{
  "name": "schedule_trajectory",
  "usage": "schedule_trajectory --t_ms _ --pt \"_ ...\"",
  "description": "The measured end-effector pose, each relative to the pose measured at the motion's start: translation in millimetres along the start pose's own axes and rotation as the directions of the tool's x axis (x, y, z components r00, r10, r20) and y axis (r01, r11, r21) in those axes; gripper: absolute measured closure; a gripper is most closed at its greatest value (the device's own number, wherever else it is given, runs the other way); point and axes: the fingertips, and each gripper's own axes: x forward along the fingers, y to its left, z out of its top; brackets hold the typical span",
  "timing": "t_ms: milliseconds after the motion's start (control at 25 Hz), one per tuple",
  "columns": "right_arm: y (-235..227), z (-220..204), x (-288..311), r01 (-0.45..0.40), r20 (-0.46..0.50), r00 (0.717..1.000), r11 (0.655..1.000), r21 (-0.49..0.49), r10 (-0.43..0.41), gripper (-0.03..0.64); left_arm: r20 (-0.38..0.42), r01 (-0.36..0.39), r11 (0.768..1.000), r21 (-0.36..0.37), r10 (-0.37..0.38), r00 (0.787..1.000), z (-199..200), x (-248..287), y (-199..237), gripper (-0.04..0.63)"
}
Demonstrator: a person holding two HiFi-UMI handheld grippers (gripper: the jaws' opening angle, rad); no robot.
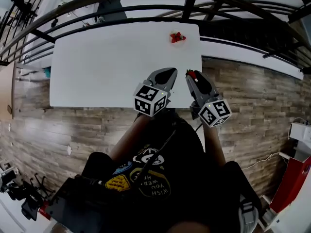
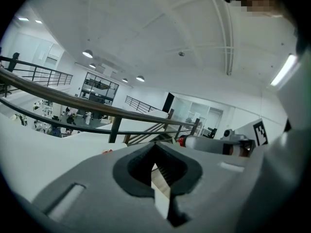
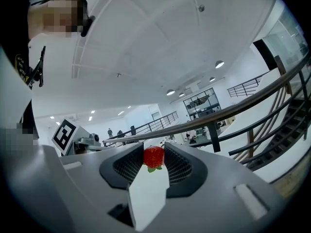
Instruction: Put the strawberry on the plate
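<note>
A red strawberry [image 3: 154, 157] with green leaves sits pinched between the pads of my right gripper [image 3: 154, 160]. In the head view that gripper [image 1: 190, 74] hovers at the near right corner of the white table [image 1: 107, 62], the berry [image 1: 191, 73] at its tip. My left gripper [image 1: 169, 72] hangs just left of it, jaws shut and empty; in the left gripper view its tips [image 2: 156, 146] meet. More red strawberry [image 1: 177, 37] lies at the table's far right corner, on what may be a white plate, hard to tell from the tabletop.
A dark railing [image 1: 146, 4] curves behind the table's far edge. Wood-plank floor [image 1: 252, 96] lies right of and in front of the table. A person's dark shirt and arms fill the lower head view. A red-and-white object [image 1: 296, 178] stands at the right edge.
</note>
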Motion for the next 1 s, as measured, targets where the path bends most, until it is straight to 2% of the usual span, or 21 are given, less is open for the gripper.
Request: schedule_trajectory --t_ms 200,360,680,1000 --pt "-16.6 1.3 3.9 -0.04 -0.016 0.999 0.999 0.004 0.04 0.485 0.009 -0.064 0.997 -0.048 0.064 0.998 -4.3 15.7 1.2 0.594" --pt "-23.2 0.5 15.7 -0.049 -0.027 0.998 0.999 0.011 0.049 0.485 0.01 -0.096 0.994 -0.051 0.097 0.995 -2.4 16.1 14.8 0.594" --pt "-35.4 4.4 47.5 -0.03 -0.046 0.998 0.999 0.019 0.031 0.485 -0.02 -0.103 0.993 -0.051 0.102 0.995 4.5 34.8 47.9 0.594" --pt "-35.0 -2.1 79.1 0.021 -0.062 0.998 1.0 0.017 -0.02 0.485 -0.042 -0.068 0.996 -0.061 0.065 0.997 6.8 38.1 83.1 0.594"
